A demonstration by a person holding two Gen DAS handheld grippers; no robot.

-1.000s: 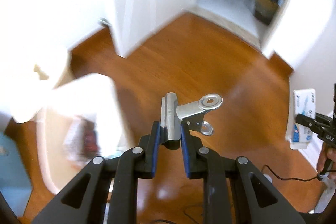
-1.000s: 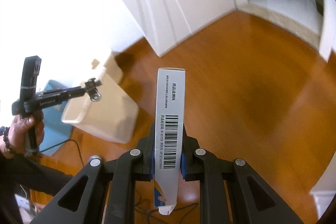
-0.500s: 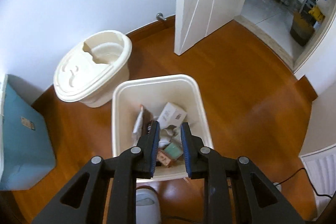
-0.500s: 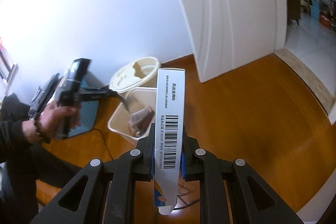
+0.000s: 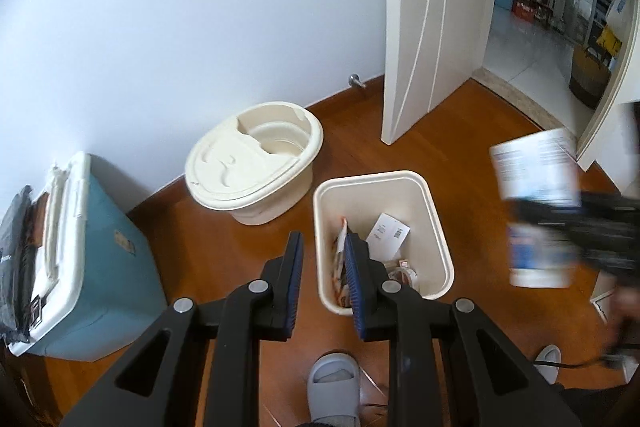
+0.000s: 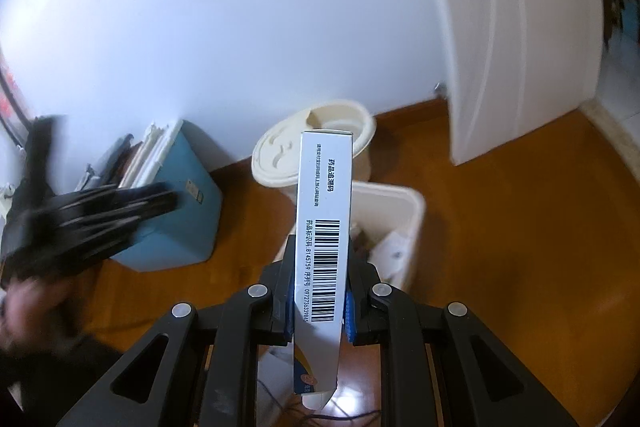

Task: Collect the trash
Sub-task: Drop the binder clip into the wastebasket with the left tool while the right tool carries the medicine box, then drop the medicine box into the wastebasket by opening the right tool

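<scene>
A cream rectangular trash bin (image 5: 434, 199) stands on the wooden floor with cartons and wrappers inside. My left gripper (image 5: 323, 251) is open and empty, above the bin's left rim. My right gripper (image 6: 318, 267) is shut on a white medicine box (image 6: 325, 219) with a barcode, held upright. The bin (image 6: 404, 211) lies just beyond and below the box. In the left wrist view the same box (image 5: 536, 211) appears blurred to the right of the bin.
A round cream lidded pot (image 5: 256, 163) stands against the wall behind the bin. A teal cooler box (image 5: 92, 251) sits to the left. A white door (image 5: 432, 19) stands open at the back right. A grey slipper (image 5: 334, 387) is near the floor's front.
My left gripper has let go of the metal binder clip and is now open and empty. Both grippers swung toward the bin; the left one has drawn back to the left.
</scene>
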